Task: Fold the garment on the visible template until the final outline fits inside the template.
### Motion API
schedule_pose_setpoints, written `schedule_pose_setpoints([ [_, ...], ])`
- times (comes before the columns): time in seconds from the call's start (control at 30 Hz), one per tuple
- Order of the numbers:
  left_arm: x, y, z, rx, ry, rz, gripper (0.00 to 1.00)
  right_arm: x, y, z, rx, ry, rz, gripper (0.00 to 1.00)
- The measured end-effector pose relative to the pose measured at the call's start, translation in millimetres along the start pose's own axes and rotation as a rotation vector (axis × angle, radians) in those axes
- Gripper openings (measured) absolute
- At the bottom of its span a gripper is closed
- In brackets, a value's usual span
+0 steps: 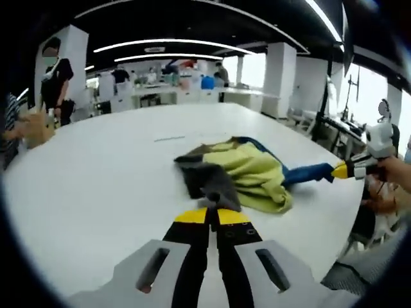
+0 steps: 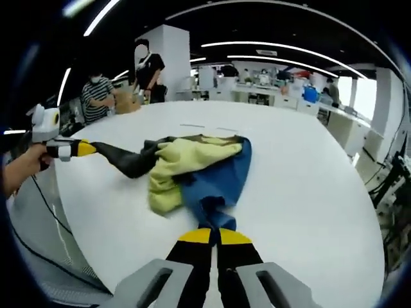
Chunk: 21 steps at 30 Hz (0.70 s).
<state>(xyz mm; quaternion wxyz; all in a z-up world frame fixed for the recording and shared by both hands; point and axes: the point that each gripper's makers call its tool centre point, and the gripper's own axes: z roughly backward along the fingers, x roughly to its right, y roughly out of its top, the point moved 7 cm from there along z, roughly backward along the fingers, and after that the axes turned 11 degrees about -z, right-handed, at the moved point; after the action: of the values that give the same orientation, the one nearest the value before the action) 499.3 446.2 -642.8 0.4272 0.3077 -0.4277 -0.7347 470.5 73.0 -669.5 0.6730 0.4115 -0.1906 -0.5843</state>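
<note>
the left gripper point(image 1: 213, 217) is showing black jaws capped in yellow, small screws and grey slotted mounts; the right gripper point(image 2: 214, 236) is looking identical.

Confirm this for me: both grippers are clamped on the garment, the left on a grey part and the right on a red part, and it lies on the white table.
One thing is wrong: the right gripper holds a blue part, not red, as the right gripper view shows. The rest stands: the left gripper is shut on a grey part of the garment, on the white table.
</note>
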Motion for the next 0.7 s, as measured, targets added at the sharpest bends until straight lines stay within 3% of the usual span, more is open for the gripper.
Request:
schedule_pose_setpoints([
  [0.13,-24.4,4.5,9,0.033,0.076,0.050,0.01,11,11.4,5,0.018,0.001,-0.040,0.00],
  [0.2,-31.3,8.8,11,0.099,0.090,0.106,0.01,18,15.9,6,0.005,-0.016,-0.021,0.00],
  [0.23,-34.2,10.8,14,0.130,0.086,0.170,0.01,24,18.6,7,-0.009,-0.034,-0.011,0.00],
  [0.57,-71.2,2.2,26,0.094,0.204,0.217,0.01,59,39.5,11,0.002,-0.077,-0.074,0.00],
  [0.7,-83.9,-3.8,30,0.062,0.257,0.162,0.01,68,41.9,10,-0.027,-0.102,-0.051,0.00],
])
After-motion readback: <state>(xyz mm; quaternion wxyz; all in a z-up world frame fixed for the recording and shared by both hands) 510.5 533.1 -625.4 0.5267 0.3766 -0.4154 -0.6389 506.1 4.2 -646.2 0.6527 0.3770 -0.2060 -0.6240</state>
